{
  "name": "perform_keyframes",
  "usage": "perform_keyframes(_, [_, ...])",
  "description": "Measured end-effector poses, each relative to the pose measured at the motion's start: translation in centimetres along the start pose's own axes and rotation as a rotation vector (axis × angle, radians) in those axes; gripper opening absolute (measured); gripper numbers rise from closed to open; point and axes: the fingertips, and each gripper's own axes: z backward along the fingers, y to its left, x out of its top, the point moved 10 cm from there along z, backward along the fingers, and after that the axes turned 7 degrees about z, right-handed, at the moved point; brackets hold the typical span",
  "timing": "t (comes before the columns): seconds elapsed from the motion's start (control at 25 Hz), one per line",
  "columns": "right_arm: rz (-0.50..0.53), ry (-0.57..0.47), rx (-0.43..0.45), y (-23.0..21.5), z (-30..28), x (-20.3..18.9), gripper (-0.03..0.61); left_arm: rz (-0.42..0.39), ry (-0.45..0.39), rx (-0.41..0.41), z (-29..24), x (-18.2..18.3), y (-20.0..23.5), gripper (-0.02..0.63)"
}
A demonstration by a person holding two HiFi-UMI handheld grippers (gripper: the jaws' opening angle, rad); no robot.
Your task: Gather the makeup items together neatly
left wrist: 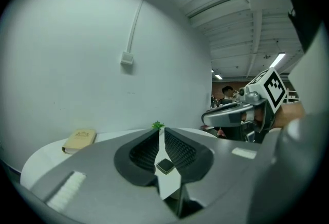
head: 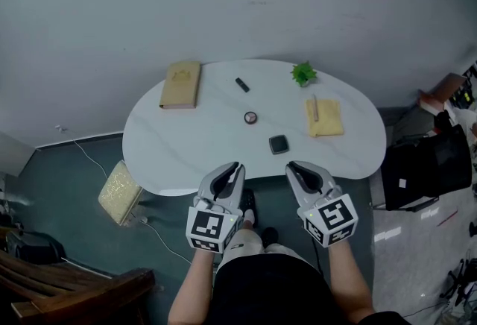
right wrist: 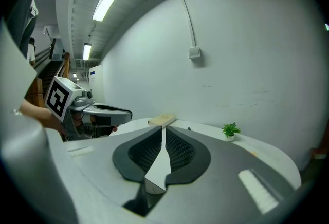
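- The left gripper (head: pixel 235 166) hovers over the table's (head: pixel 168 148) near edge, its jaws a narrow slit apart with nothing between them.
- The right gripper (head: pixel 293 166) hovers beside it, jaws together and empty.
- A black square compact (head: pixel 279 144) lies near the near edge.
- A round compact (head: pixel 251 117) sits mid-table.
- A small black tube (head: pixel 242 84) lies toward the far edge.
- A yellow cloth (head: pixel 326 118) lies toward the right edge.
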Motion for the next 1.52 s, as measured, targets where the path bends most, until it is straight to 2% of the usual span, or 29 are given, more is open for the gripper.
perform_keyframes(0.28, [0.006,0.014,-0.006,-2.5,-2.9,1.1,0.021,-0.022,0.025,-0.038,-3.6,1.0,2.0,0.083])
perform_keyframes(0.52, [0.015,0.033,0.001,-4.2,-5.6,2.0,0.064,-0.033,0.040,-0.065,-6.5,1.7,3.9,0.103])
perform_keyframes(1.0, [0.005,0.059,-0.020,-6.4,-10.4,3.6,0.096,-0.058,0.089,-0.126,-11.1,2.6,8.0,0.176])
perform_keyframes(1.52, [-0.045,0.127,-0.091,-7.2,-14.0,2.7,0.118,-0.082,0.188,-0.205,-15.5,0.2,12.1,0.212])
